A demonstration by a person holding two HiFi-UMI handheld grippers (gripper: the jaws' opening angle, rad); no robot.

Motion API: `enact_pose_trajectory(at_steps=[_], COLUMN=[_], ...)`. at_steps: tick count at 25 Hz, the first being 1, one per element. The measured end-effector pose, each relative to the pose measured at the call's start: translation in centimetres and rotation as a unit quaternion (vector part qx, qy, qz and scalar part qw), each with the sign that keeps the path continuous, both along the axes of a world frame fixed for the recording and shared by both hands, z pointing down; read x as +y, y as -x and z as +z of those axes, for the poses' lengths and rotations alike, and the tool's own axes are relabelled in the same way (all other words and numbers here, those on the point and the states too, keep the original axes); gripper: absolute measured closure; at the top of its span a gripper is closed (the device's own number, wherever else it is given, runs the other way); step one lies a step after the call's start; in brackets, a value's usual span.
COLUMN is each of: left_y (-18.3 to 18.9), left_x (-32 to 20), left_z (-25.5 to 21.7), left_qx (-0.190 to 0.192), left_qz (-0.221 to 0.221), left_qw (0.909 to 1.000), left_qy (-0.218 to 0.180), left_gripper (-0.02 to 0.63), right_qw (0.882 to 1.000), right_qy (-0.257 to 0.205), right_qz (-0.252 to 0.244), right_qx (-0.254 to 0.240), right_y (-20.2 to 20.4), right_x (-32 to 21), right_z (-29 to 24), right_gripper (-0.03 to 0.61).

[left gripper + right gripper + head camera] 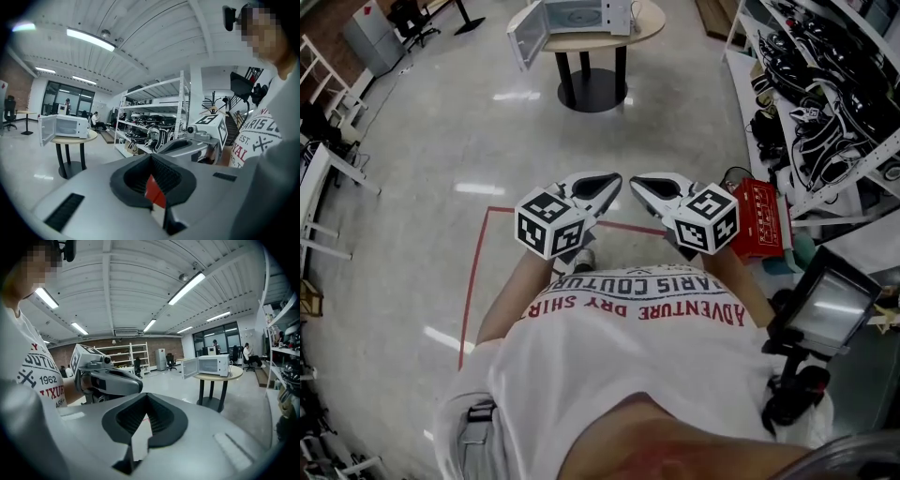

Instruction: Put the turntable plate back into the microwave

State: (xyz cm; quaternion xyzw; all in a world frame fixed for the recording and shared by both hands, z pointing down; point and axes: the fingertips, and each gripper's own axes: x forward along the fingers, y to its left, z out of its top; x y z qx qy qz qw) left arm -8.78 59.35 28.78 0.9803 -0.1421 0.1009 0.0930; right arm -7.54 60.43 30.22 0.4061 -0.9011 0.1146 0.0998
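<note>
1. L gripper [151,159]: jaws closed tip to tip, nothing between them. Only the floor's red line shows through the slot behind the tips.
2. R gripper [146,401]: jaws look closed the same way and it carries nothing.
3. You hold both grippers side by side in front of your chest, tips close together but apart, pointing out over the floor [441,141].
4. Microwave [581,17]: sits on the round table [649,22], well apart from you across the floor. It covers most of the top; bare tabletop shows only at the right edge.
5. Microwave door [523,37]: swung wide open, hanging out past the table's left edge.
6. Turntable plate: not in either gripper. The cavity is too small in every view to tell whether it lies inside.
7. Red box [759,220]: on the floor just beside your R gripper, at the foot of the shelving rack [825,103].
</note>
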Motion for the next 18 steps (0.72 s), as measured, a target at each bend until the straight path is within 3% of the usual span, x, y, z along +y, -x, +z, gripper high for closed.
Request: enact_pose_trajectory(at_steps=[18], left_y=[1.5], left_x=[4.1], left_z=[-0.4], left_qx=[0.0], left_qz=[0.002], left_qw=[1.0], left_qy=[-0.007], left_gripper=[0.612], right_qw=[1.0], right_qy=[0.005], right_qz=[0.002], right_qx=[0.016], right_y=[0.9], right_x=[3.8], right_z=[-0.1], right_gripper=[0.577])
